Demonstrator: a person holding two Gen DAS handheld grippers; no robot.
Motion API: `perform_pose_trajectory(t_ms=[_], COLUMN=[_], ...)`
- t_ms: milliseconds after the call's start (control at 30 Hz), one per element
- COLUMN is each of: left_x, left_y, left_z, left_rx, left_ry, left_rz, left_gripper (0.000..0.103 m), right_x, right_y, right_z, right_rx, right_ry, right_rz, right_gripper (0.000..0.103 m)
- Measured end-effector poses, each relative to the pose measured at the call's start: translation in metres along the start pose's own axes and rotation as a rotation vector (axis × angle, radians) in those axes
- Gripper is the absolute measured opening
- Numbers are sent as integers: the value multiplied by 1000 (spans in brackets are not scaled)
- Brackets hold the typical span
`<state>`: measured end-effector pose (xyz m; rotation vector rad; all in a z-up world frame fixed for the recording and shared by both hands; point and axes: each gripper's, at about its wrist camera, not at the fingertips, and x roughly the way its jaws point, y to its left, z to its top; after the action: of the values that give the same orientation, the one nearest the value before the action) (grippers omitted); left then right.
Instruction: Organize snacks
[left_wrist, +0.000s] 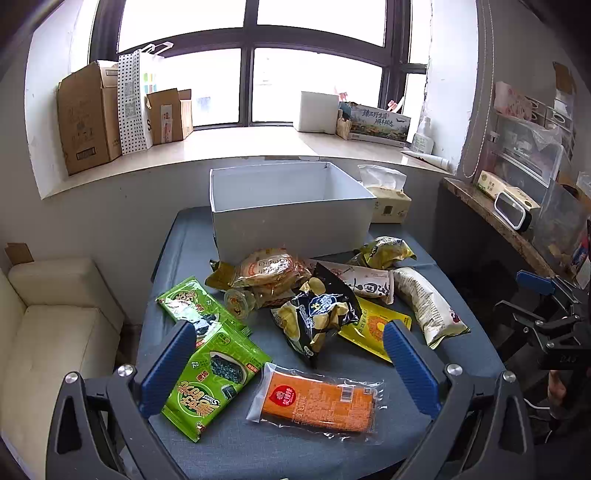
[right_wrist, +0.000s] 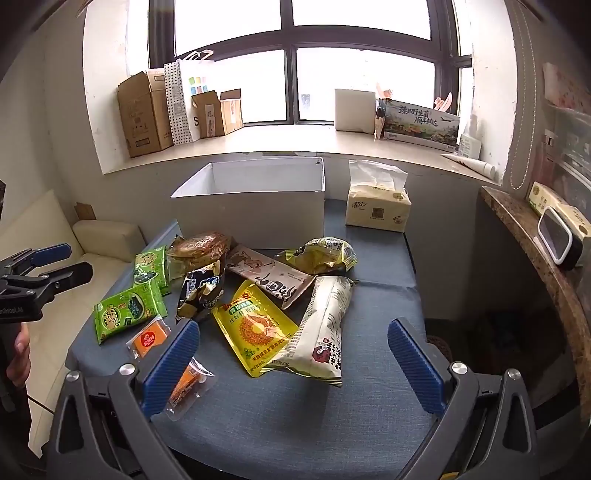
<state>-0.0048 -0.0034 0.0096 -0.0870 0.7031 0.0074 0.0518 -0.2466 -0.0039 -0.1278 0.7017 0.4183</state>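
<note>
Several snack packets lie on a blue-grey table (left_wrist: 229, 450) in front of an open white box (left_wrist: 291, 214). Nearest my open, empty left gripper (left_wrist: 290, 339) are an orange packet (left_wrist: 317, 402) and two green seaweed packets (left_wrist: 218, 376). A black chip bag (left_wrist: 321, 314), a yellow pouch (left_wrist: 373, 328) and a long white bag (left_wrist: 428, 302) lie behind. My right gripper (right_wrist: 291, 339) is open and empty above the yellow pouch (right_wrist: 255, 325) and the long white bag (right_wrist: 325, 328). The white box (right_wrist: 255, 206) stands at the back.
A tissue pack (right_wrist: 376, 206) stands right of the box. A cream sofa (left_wrist: 48, 332) is left of the table. A wooden shelf (right_wrist: 535, 251) with a clock is at the right. Cardboard boxes (left_wrist: 88, 118) stand on the windowsill.
</note>
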Motion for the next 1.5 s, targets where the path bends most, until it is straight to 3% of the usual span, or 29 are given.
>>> perform_pose_trajectory(t_ms=[1500], left_x=[-2], left_y=[-6], left_z=[-2], left_rx=[9], left_ry=[9], left_rz=[-3], left_gripper=[103], right_x=[-2], right_y=[0], right_z=[-1], right_rx=[17], right_ry=[-13], right_rz=[12], right_gripper=[103])
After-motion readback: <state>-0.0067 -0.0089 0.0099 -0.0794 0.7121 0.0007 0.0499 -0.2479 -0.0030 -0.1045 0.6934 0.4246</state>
